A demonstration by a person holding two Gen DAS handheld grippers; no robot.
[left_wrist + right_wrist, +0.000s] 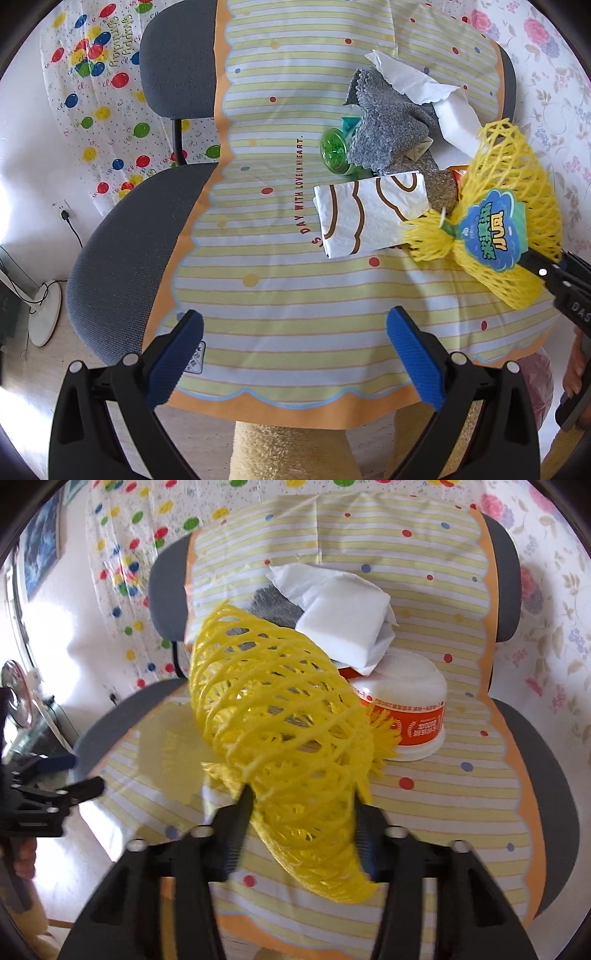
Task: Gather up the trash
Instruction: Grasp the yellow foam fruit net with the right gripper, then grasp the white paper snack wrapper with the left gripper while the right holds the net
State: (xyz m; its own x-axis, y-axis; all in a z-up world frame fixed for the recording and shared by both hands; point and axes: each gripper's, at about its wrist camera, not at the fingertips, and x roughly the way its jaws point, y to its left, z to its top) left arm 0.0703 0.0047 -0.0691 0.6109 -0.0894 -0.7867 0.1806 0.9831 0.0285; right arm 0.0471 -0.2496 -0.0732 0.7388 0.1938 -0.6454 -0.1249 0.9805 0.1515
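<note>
A yellow foam mesh net (280,716) with a blue-green label (493,236) hangs just above the striped cloth, and my right gripper (302,806) is shut on its lower end. The left wrist view shows that gripper (543,273) at the right edge, clamped on the net. My left gripper (295,343) stands open over the near edge of the cloth, with nothing between its blue pads (177,358). Behind the net lie a folded white napkin with brown print (369,214), a grey cloth (388,125), a green plastic lid (334,151), a white tissue (406,77), a white foam block (347,624) and a white tub with an orange label (406,709).
The striped yellow cloth (295,288) covers two grey chair seats (122,258) pushed together. A balloon-print sheet (103,92) hangs behind, and a fan base (44,314) stands on the floor at the left. Something beige and plush (288,450) sits below the cloth's near edge.
</note>
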